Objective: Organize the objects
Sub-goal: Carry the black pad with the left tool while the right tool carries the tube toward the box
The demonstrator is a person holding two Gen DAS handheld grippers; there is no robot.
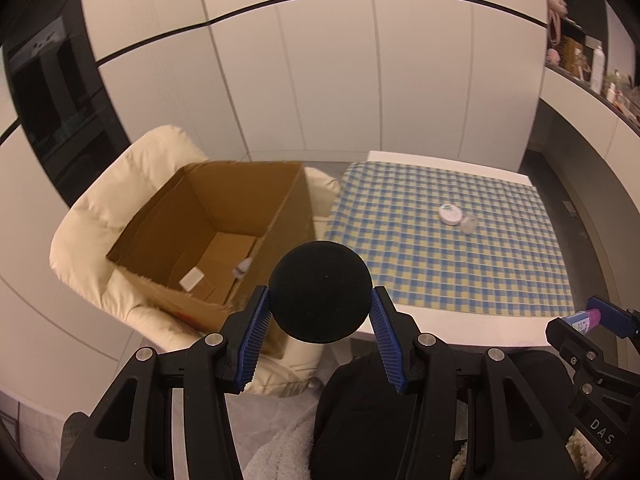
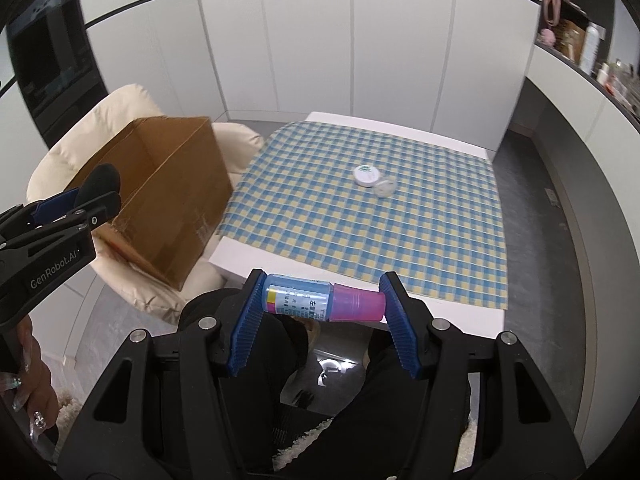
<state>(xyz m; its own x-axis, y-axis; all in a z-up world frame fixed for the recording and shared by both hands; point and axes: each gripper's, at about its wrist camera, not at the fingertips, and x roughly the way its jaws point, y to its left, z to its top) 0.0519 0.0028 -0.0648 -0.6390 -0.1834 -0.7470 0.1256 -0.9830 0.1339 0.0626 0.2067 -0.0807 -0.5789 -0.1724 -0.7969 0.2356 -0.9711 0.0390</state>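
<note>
My left gripper (image 1: 320, 312) is shut on a round black foam ball (image 1: 320, 290), held in the air by the near right corner of an open cardboard box (image 1: 208, 236). The box holds a small white block (image 1: 191, 279) and a small bottle (image 1: 242, 267). My right gripper (image 2: 323, 299) is shut on a blue bottle with a pink cap (image 2: 324, 299), held sideways above the table's near edge. A white round tin (image 2: 367, 175) and a clear lid (image 2: 385, 188) lie on the checked tablecloth (image 2: 360, 232). The left gripper (image 2: 76, 204) shows at the left of the right wrist view.
The box (image 2: 160, 200) rests on a cream cushioned chair (image 1: 100, 216) left of the white table (image 2: 240, 258). White cabinet panels stand behind. A shelf with bottles (image 1: 596, 64) runs at the far right. My dark-clothed lap is below both grippers.
</note>
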